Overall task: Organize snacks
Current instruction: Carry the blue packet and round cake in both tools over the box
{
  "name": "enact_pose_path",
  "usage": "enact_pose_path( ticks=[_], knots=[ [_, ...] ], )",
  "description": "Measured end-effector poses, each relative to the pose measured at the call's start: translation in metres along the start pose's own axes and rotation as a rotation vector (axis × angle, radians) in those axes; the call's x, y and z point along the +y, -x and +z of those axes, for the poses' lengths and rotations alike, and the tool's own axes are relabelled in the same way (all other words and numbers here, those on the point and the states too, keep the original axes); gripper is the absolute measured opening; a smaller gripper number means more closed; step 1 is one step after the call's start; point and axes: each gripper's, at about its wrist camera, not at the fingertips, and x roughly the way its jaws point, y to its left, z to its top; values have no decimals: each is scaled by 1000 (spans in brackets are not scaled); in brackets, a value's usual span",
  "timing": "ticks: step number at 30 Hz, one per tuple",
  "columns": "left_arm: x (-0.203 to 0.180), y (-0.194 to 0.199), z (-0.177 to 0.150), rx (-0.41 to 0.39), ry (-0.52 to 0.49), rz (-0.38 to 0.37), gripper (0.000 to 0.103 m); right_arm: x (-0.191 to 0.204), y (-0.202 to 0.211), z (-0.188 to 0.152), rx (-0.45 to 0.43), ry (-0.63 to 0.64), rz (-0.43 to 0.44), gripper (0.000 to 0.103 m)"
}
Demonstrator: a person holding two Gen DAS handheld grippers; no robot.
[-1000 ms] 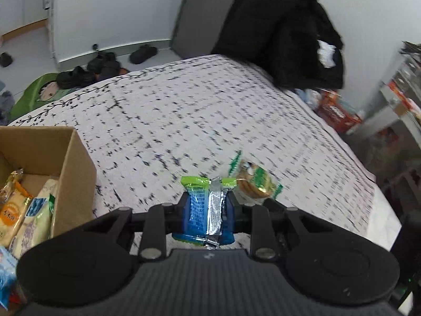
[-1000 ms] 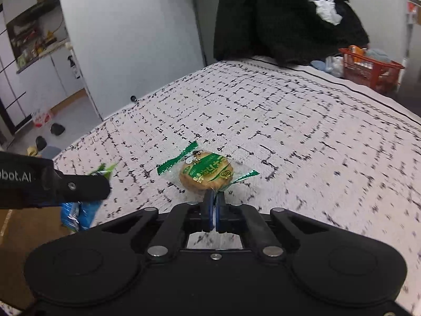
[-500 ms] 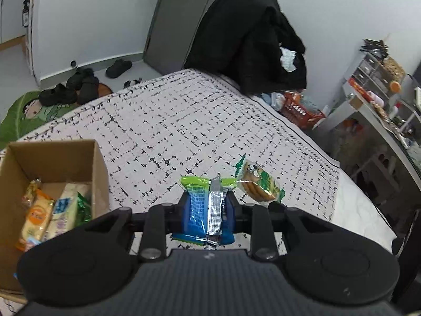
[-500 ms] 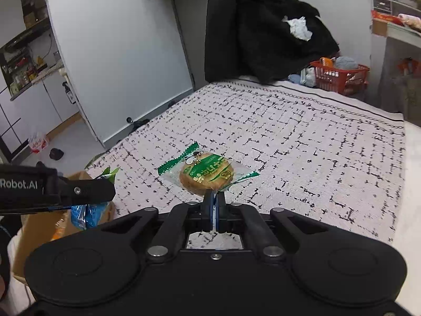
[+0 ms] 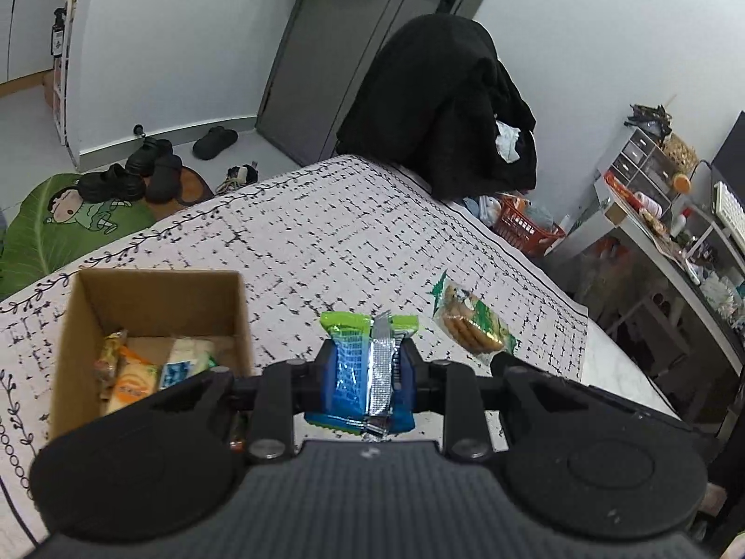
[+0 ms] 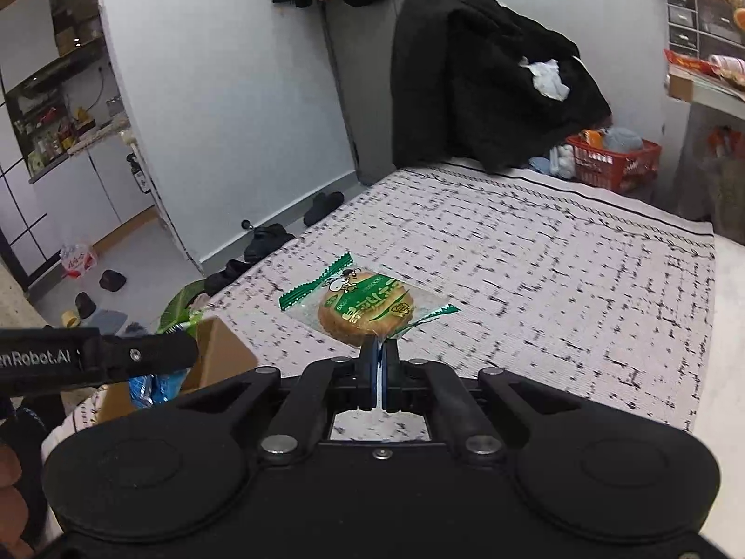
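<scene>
On the patterned bed, the box (image 5: 153, 298) sits lower left of your left gripper (image 5: 368, 363), nearer than the right. Left jaws pinch the blue packet (image 5: 354, 368); your right gripper (image 6: 379, 358), fully closed, clamps the biscuit's (image 6: 368, 310) wrapper edge.

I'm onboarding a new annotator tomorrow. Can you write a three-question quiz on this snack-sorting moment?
1. True or false: the left gripper is empty.
2. What does the right gripper pinch? A) the clear edge of the cookie packet B) a shoe C) the box wall
3. Fill in: the cardboard box already holds several ____.

Key: 1 false, it clamps the blue and green snack packet. 2 A. 3 snacks.
</scene>
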Motion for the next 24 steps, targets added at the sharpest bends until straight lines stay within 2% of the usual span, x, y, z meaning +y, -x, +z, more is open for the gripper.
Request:
enact_pose_path(
  ticks=[9,20,24],
  knots=[
    [37,10,0,-5,40,-14,26,36,-9,1,4,34,11,1],
    [89,11,4,-31,122,31,26,84,-20,-2,11,89,42,1],
    [111,6,5,-17,157,43,27,105,-29,-3,26,109,68,1]
  ],
)
